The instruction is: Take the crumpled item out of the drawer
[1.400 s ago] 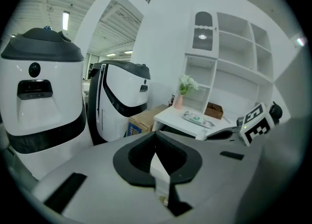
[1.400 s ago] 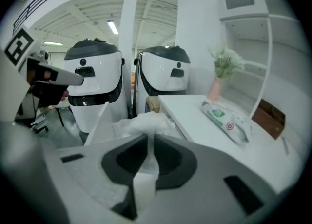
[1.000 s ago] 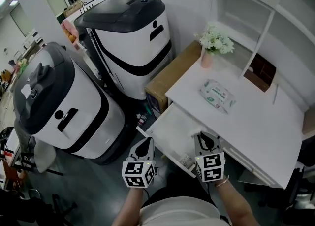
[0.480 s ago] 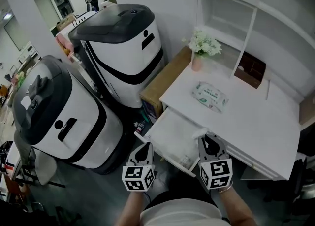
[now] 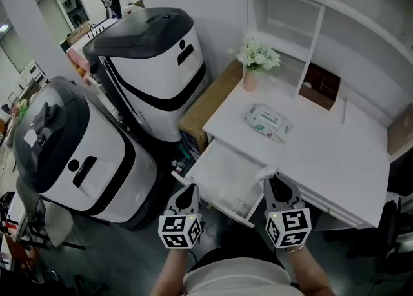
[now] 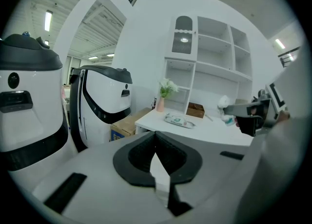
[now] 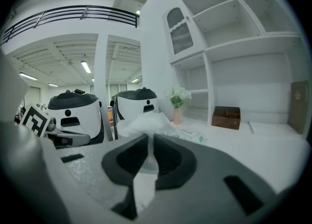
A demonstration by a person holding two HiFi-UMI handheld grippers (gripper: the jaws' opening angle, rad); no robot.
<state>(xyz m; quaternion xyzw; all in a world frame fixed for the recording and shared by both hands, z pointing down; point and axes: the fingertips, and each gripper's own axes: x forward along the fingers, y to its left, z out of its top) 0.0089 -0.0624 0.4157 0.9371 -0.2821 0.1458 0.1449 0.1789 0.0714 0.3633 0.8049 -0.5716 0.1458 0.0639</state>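
The crumpled item [image 5: 263, 173] is a white wad of paper. My right gripper [image 5: 271, 178] is shut on it, over the right end of the open white drawer [image 5: 216, 173]. In the right gripper view the crumpled item [image 7: 142, 123] bulges out past the closed jaws of the right gripper [image 7: 148, 146]. My left gripper [image 5: 189, 188] hangs shut and empty in front of the drawer's front panel, left of the right one. The left gripper [image 6: 155, 142] view shows its jaws closed on nothing, with the crumpled item [image 6: 224, 103] at the far right.
The white desk [image 5: 322, 153] carries a wipes pack [image 5: 267, 122], a vase of flowers [image 5: 253, 62] and a brown wooden box [image 5: 321, 85] under white shelves. A cardboard box [image 5: 206, 101] and two big white-and-black machines [image 5: 151, 62] [image 5: 71, 153] stand to the left.
The head view has swung, so the desk sits further left and up. My right gripper has drawn back a little toward me with the crumpled item. The left gripper has barely moved.
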